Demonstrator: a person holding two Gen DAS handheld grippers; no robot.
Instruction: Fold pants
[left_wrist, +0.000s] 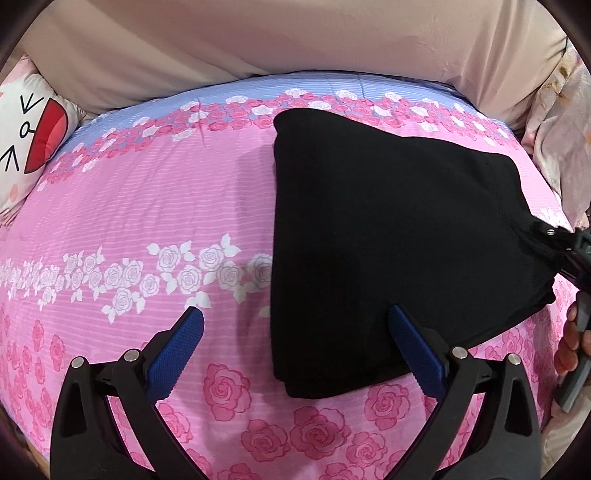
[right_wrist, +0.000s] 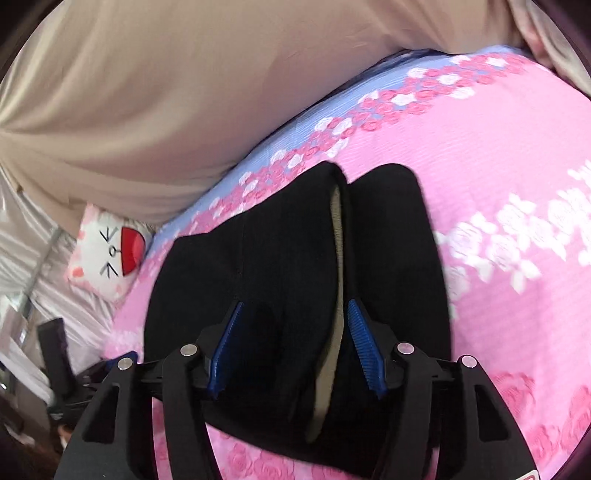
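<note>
The black, soft-knit folded pants (left_wrist: 388, 229) lie on a bed covered by a pink sheet printed with pink and white roses (left_wrist: 147, 206), towards the right half of the bed in the left wrist view. They form a flat, roughly oblong stack with a neat folded edge on the near left side. In the right wrist view the upper layer of the pants (right_wrist: 295, 258) gapes, showing a strip of grey-beige lining along the fold.

The left gripper (left_wrist: 295, 321) hangs above the near edge of the pants with its jaws spread wide and released, one blue ribbed pad over bare sheet and the other over the black cloth, gripping nothing.

The right gripper (right_wrist: 293, 314) sits low over the pants, jaws partly parted; black cloth lies between the blue pads, but the pads do not press on it.

A white cushion with a cartoon cat face and a red mouth (left_wrist: 26, 136) rests at the far left edge of the bed, beside a large beige padded headboard (left_wrist: 258, 37). No containers appear in either view.
</note>
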